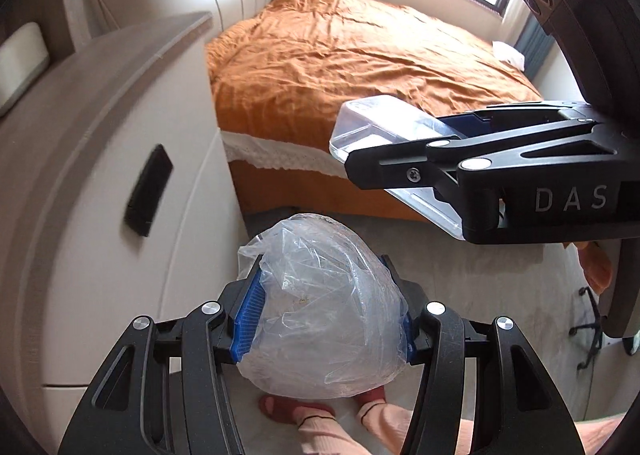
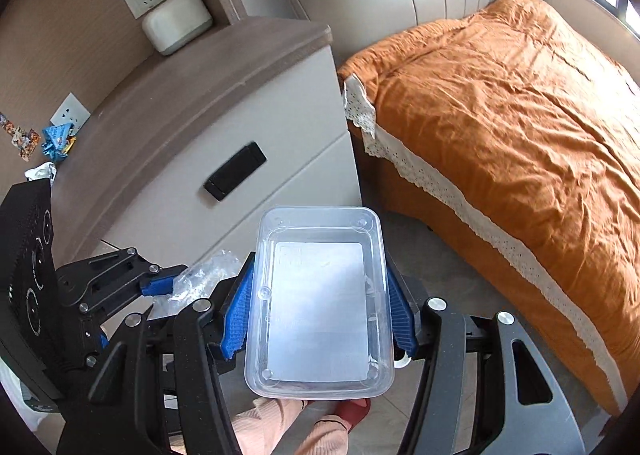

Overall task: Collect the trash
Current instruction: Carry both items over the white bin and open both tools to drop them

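My left gripper (image 1: 326, 315) is shut on a crumpled clear plastic bag (image 1: 320, 303), which bulges out between its blue pads above the floor. My right gripper (image 2: 318, 319) is shut on a clear rectangular plastic container (image 2: 320, 303), bottom facing the camera. In the left wrist view the right gripper (image 1: 348, 159) reaches in from the right with the container (image 1: 372, 125) sticking out over the bed's edge. In the right wrist view the left gripper (image 2: 160, 287) shows at lower left with the bag (image 2: 204, 279). More wrappers (image 2: 56, 145) lie at the back of the nightstand top.
A beige nightstand (image 2: 224, 103) with a black drawer handle (image 2: 235, 170) stands left of the bed with the orange cover (image 2: 500, 115). A white box (image 2: 176, 21) sits on the nightstand. The person's legs and red slippers (image 1: 288, 409) are below. A chair base (image 1: 588, 331) stands at right.
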`<state>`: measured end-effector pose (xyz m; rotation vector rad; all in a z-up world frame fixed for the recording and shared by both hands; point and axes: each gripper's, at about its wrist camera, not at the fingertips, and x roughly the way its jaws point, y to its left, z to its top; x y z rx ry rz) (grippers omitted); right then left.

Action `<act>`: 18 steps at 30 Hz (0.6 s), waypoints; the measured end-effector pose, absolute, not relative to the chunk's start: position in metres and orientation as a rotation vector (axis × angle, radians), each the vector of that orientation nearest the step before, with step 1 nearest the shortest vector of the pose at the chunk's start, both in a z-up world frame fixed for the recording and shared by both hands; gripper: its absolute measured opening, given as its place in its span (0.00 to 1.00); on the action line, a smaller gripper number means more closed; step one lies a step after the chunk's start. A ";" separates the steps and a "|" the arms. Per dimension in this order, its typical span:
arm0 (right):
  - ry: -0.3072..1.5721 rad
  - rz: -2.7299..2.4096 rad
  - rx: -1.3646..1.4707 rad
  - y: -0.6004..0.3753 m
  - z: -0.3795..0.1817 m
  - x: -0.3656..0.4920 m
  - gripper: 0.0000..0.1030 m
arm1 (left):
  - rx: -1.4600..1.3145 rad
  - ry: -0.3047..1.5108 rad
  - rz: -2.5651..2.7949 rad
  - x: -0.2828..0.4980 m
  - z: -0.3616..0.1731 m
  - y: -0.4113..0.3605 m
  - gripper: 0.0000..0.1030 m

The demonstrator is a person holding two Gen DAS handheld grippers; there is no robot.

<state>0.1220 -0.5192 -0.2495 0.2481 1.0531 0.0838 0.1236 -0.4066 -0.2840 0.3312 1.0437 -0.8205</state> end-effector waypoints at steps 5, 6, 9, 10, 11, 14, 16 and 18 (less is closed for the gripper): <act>1.107 0.050 0.272 -0.531 -0.315 0.122 0.57 | 0.358 1.097 -0.874 0.123 -0.354 -0.430 0.52; 1.115 0.043 0.280 -0.534 -0.328 0.123 0.57 | 0.356 1.107 -0.886 0.124 -0.371 -0.434 0.52; 1.146 0.041 0.321 -0.541 -0.368 0.128 0.57 | 0.365 1.127 -0.895 0.128 -0.410 -0.446 0.52; 1.155 0.043 0.327 -0.541 -0.381 0.130 0.57 | 0.361 1.135 -0.895 0.129 -0.422 -0.450 0.52; 1.168 0.042 0.324 -0.541 -0.394 0.132 0.57 | 0.364 1.147 -0.892 0.131 -0.435 -0.452 0.52; 1.207 0.039 0.332 -0.541 -0.439 0.138 0.57 | 0.365 1.180 -0.901 0.138 -0.475 -0.457 0.53; 1.234 0.042 0.323 -0.542 -0.465 0.142 0.58 | 0.366 1.211 -0.913 0.140 -0.500 -0.459 0.71; 1.274 0.050 0.316 -0.542 -0.491 0.145 0.82 | 0.347 1.237 -0.894 0.144 -0.522 -0.459 0.95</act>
